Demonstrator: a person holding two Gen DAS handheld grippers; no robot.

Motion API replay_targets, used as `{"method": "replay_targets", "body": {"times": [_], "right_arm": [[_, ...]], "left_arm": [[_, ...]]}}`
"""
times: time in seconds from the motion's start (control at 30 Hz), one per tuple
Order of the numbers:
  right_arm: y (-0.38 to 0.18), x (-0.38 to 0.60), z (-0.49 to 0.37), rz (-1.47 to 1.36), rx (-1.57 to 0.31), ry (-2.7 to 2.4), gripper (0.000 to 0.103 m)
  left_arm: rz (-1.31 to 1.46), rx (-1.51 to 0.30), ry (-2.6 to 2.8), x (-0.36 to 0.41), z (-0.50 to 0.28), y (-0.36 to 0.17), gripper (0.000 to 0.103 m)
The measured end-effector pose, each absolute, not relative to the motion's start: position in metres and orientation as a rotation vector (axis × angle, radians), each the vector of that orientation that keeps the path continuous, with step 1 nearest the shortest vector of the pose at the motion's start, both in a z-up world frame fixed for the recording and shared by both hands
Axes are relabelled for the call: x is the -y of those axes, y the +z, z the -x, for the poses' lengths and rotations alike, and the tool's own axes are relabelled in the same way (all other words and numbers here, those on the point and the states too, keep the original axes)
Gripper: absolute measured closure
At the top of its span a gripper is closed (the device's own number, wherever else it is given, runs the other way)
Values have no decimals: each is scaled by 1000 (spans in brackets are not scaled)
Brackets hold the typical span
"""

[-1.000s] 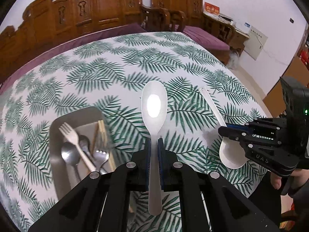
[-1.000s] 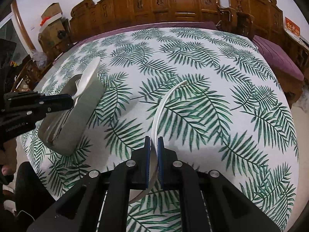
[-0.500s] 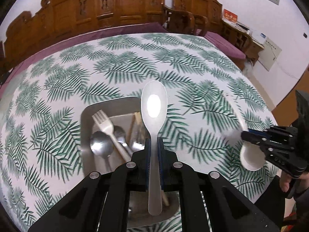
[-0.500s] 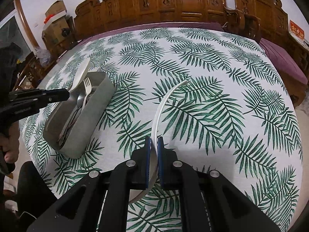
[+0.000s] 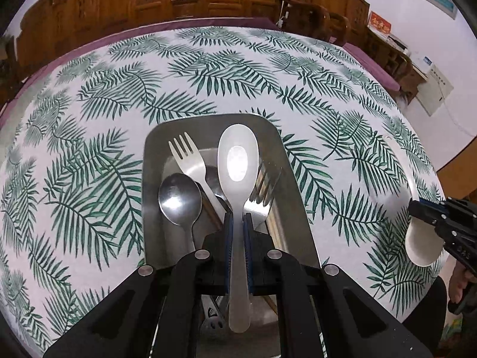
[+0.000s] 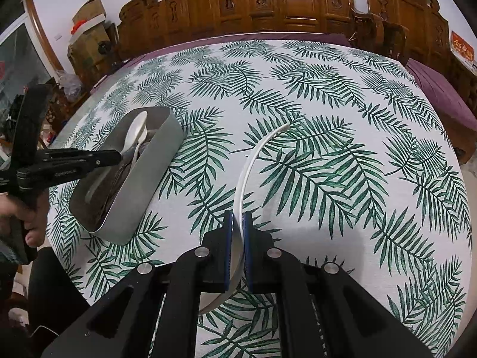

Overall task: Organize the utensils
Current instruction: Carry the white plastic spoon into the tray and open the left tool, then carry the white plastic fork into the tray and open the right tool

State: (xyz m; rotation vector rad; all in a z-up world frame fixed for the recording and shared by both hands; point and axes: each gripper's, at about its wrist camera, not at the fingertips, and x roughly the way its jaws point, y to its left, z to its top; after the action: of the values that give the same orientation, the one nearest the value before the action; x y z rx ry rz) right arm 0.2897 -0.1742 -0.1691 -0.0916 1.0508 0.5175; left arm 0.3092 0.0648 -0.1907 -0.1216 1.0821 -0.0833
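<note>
L gripper (image 5: 237,220): fingers (image 5: 229,238) pinched tight on handle of metal spoon (image 5: 238,179), bowl fwd, pointing steeply down. Seen from R cam as black arm reaching in from left edge, bare hand (image 6: 18,217) wrapped round grip below it.

R gripper (image 6: 237,223): fingers (image 6: 228,238) clamped on white spoon (image 6: 249,173) near bowl end, handle sticking fwd, tilted down at surface (image 6: 328,119). From L cam, at right edge, hand partly visible under it.

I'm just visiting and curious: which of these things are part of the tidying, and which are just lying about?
Part of the job:
- steel spoon, in left gripper
- white ladle, in right gripper
- metal tray
- forks and spoons inside

Just there:
- leaf-print tablecloth
- carved wooden chairs
</note>
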Motion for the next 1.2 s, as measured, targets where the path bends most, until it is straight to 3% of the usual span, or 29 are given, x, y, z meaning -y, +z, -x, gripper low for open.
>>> {"method": "replay_targets", "body": {"times": [0.27,0.4,0.77,0.93,1.0,1.1,1.2], "right_arm": [[-167,174,-288,96,-1049,515,94],[-162,169,-285,101,-1041,520,94],[-141,142,-276,117,-999,568,94],[-134,122,-276,122,-983,597,94],[-131,113,-276,125,-979,608,94],[-129,98,-277,133,-973,626,94],[-127,83,-276,146,-970,643,94]], "left_arm": [[112,-1104,-61,-63,-311,-199,96],[105,-1081,-55,-67,-302,-192,85],[124,-1004,-38,-84,-263,-158,73],[135,-969,-26,-95,-245,-145,54],[140,-956,-19,-101,-241,-140,34],[148,-943,-9,-111,-236,-137,23],[157,-932,12,-122,-231,-136,20]]}}
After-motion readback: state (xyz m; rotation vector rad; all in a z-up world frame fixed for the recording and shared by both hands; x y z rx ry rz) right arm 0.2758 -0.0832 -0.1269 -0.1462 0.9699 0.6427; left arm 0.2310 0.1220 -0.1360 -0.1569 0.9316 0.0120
